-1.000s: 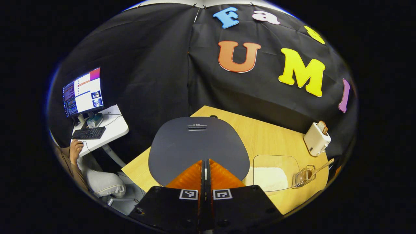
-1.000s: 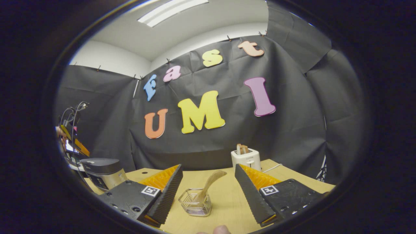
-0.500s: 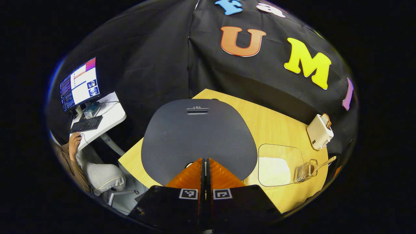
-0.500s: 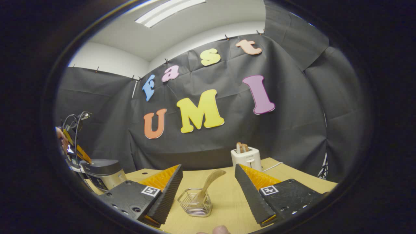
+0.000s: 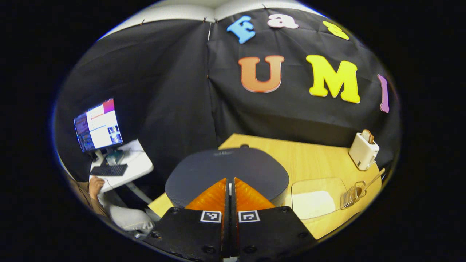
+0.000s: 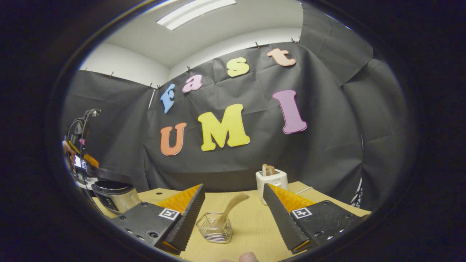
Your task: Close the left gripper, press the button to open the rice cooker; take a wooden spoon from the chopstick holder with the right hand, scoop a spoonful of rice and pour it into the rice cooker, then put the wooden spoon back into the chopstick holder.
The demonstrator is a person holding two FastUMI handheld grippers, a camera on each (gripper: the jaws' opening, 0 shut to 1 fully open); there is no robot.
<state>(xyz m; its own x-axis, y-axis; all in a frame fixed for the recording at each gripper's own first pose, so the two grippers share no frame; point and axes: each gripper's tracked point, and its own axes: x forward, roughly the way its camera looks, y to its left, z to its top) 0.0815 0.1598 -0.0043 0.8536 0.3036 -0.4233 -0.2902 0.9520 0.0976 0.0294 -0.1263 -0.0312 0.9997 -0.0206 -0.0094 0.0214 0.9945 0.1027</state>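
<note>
The left gripper (image 5: 230,182) has its fingers pressed together, empty, over the rice cooker's (image 5: 227,174) dark lid at the table's (image 5: 309,156) left edge. The right gripper (image 6: 233,198) gapes wide before the wire chopstick holder (image 6: 214,227), where the wooden spoon (image 6: 229,209) leans.
</note>
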